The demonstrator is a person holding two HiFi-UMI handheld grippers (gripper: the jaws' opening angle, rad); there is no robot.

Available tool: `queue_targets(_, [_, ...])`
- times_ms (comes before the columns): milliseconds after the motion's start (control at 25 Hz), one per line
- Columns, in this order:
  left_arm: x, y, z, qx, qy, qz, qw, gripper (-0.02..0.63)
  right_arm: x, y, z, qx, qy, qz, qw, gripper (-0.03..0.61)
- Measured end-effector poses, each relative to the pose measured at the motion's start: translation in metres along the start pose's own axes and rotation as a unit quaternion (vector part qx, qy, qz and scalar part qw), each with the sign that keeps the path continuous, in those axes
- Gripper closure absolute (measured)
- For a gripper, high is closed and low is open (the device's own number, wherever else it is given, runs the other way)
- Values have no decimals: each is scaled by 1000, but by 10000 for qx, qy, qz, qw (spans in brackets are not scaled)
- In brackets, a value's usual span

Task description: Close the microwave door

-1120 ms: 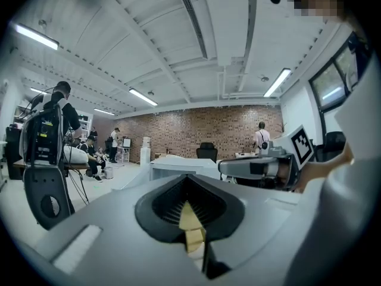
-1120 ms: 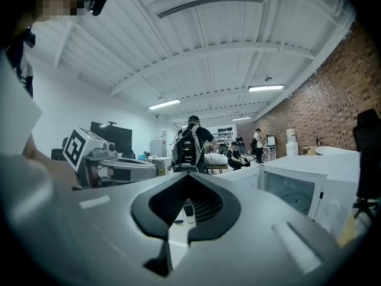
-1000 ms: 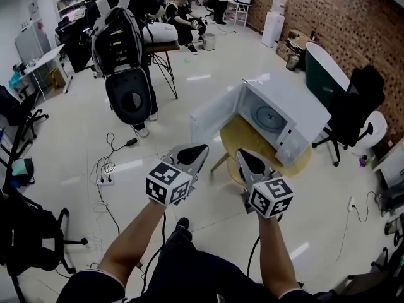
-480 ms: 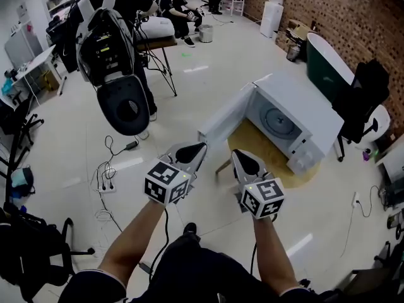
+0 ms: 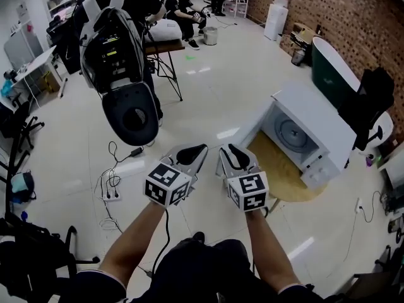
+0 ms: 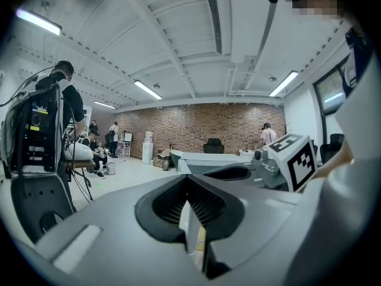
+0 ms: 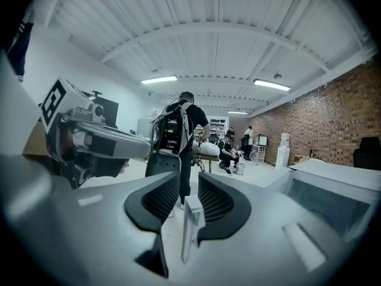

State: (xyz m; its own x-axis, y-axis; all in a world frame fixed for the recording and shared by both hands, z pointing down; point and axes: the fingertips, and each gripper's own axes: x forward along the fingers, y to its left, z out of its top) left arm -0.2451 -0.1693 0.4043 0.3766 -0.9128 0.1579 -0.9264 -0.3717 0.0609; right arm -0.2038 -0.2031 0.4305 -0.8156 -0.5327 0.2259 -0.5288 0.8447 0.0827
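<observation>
Standing open on a round wooden table [image 5: 278, 177], the white microwave [image 5: 319, 126] has its door [image 5: 250, 131] swung out toward the person. The right gripper [image 5: 235, 155] is at the door's free edge [image 7: 191, 228] — jaws spread, the white edge upright in the gap, contact unclear. The left gripper [image 5: 191, 153] hovers just beside it, jaw tips pressed together on nothing.
</observation>
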Motion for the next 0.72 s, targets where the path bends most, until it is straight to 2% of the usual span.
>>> queue_targets(120, [-3,5,-4,-56,0,-48,10000,601,15,6,-13,-29,299,-103,9995,504])
queue_targets(240, [-5,7,-7,-82,8,-76,9999,601,18,7,-24,-59,500,-265,9984,576])
queue_targets(480, [-2,4,-9,-118,-12,-198,9997,601,9,7,-28,-11,558,-309,9980,577])
queue_targets(720, [16,-21,-4,-86,-16,-501,9987,601,-20,-4,-34,156,632,-399,9971,577])
